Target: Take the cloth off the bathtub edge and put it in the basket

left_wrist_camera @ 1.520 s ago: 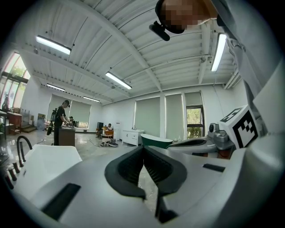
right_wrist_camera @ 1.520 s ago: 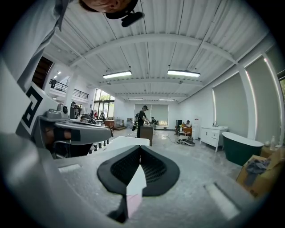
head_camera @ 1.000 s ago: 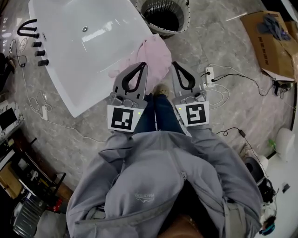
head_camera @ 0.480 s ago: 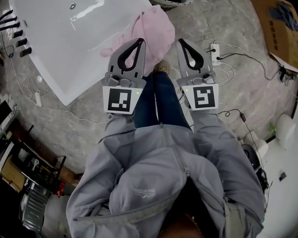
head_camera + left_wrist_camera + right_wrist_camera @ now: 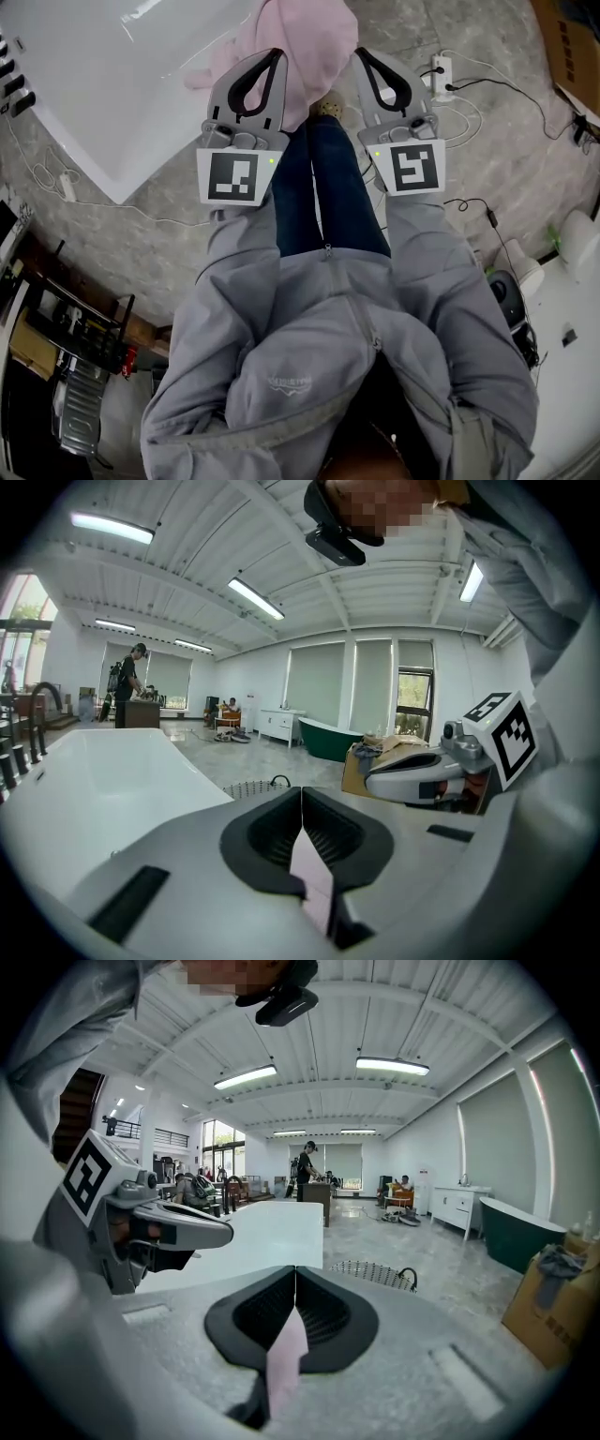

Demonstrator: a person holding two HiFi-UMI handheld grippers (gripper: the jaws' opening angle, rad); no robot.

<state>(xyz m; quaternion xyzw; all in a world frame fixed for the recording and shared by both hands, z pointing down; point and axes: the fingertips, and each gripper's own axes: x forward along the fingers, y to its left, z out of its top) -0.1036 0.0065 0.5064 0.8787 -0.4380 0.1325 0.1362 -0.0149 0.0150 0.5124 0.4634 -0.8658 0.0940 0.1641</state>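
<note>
A crumpled pink cloth (image 5: 302, 39) lies over the corner of the white bathtub (image 5: 112, 84) at the top of the head view. My left gripper (image 5: 275, 54) is shut, its tips over the cloth's left part. Over the cloth's right edge, my right gripper (image 5: 360, 53) is shut too. Both are held level above the cloth, and neither holds anything. In the left gripper view the shut left gripper (image 5: 301, 794) shows a pink sliver through its loop; the right gripper (image 5: 296, 1274) shows the same. The round wire basket (image 5: 248, 787) (image 5: 375, 1274) stands beyond the tub, out of the head view.
The person's jeans-clad legs (image 5: 328, 187) stand between the grippers. A power strip (image 5: 441, 70) and cables lie on the floor to the right, a cardboard box (image 5: 572, 56) beyond. Black tap fittings (image 5: 14, 89) sit left of the tub. A dark shelf (image 5: 66, 347) is at lower left.
The head view has tipped down: tub and cloth slid toward the top edge and the basket left the frame. Both grippers stayed shut and now reach further over the cloth.
</note>
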